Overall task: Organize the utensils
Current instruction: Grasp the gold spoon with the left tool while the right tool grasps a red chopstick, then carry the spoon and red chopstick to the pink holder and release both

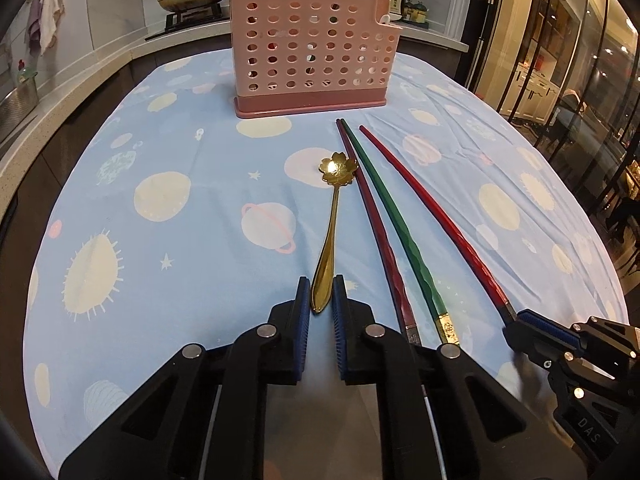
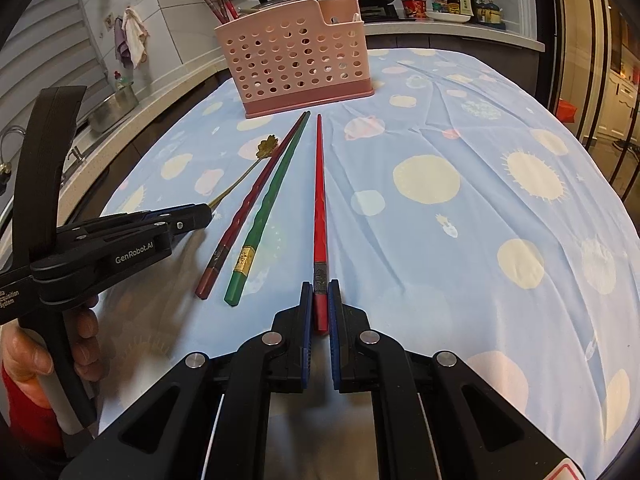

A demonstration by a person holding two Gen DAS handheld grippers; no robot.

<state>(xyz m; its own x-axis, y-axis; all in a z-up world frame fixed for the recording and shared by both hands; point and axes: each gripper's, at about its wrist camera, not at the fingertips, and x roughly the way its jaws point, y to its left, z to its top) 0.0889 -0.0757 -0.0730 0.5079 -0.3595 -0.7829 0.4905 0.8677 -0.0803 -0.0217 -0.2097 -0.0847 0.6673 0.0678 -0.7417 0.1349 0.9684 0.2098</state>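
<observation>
Currently, left gripper (image 1: 321, 294): your jaws nearly closed on gold spoon (image 1: 328, 240) handle.
Right gripper (image 2: 320, 308): clamps red chopstick (image 2: 320, 200) end.
Risk: end-held utensils may pivot during lift.

Warm indoor light, fairly bright and sharp at centre — a glint sits on the gold spoon's bowl (image 1: 338, 168). Fisheye bending curves the blue cloth (image 1: 180, 220) and darkens the corners; soft shadows beneath each gripper.
</observation>
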